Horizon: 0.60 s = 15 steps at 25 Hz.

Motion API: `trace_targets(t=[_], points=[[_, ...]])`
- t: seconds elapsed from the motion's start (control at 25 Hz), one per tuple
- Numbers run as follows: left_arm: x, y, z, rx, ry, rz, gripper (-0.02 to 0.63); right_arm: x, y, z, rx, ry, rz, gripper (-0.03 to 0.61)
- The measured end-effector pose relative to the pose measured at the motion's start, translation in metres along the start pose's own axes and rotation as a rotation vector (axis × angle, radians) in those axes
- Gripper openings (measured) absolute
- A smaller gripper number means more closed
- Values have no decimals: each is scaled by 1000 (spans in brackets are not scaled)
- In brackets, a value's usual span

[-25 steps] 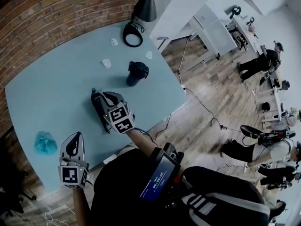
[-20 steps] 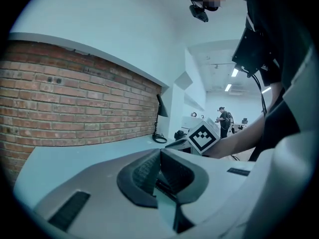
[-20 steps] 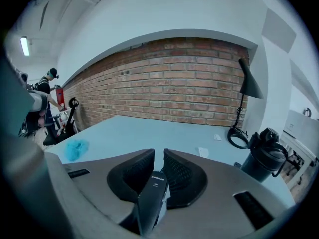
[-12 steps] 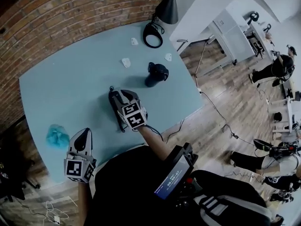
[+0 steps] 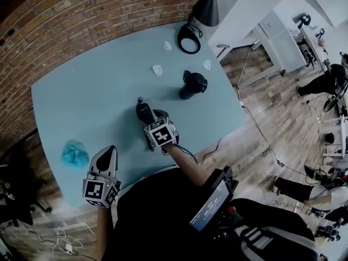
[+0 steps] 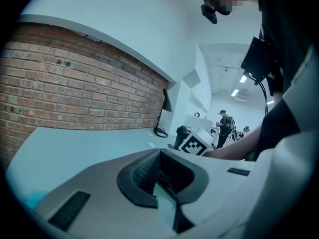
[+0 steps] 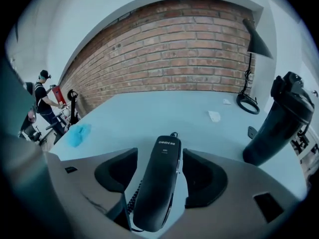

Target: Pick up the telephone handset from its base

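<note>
Broadly, the setting: a pale blue table (image 5: pixel 98 91) set against a brick wall (image 7: pixel 174 49), seen from above in the head view.
Right gripper (image 5: pixel 149 119): angled down over the telephone near the middle of the table. Its jaws have just been opening and stand wide apart.
Handset (image 7: pixel 160 178): black, lying lengthwise in the gap between the right gripper's jaws. There is clear space on both sides, so neither pad presses on it. Its coiled cord (image 7: pixel 130 198) shows at the near end.
Base: cannot be told apart from the handset under the gripper.
Left gripper (image 6: pixel 160 180): jaws closed together with nothing between them. It is held above the near table edge, well apart from the telephone.
Bottle (image 7: pixel 279 118): dark, upright, to the right of the telephone and a little beyond it.
Lamp (image 5: pixel 190 37): black, with a ring-shaped foot at the far table edge.
Cloth (image 5: pixel 75 154): a crumpled blue lump near the left gripper.
Scraps (image 5: pixel 157 69): small white pieces lying between the lamp and the telephone.
</note>
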State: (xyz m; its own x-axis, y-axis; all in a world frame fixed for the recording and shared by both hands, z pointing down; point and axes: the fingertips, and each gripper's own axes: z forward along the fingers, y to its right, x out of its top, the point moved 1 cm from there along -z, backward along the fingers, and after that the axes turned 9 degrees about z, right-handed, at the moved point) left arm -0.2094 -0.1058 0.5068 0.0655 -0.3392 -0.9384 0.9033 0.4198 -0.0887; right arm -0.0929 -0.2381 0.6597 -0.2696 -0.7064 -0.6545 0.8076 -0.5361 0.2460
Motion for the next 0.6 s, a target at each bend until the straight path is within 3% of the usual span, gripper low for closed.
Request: trace_targets(t=[0.6], points=[[-15,8,-1,-1,-11,-78,26,-46,11,25,16,-118,18,261]])
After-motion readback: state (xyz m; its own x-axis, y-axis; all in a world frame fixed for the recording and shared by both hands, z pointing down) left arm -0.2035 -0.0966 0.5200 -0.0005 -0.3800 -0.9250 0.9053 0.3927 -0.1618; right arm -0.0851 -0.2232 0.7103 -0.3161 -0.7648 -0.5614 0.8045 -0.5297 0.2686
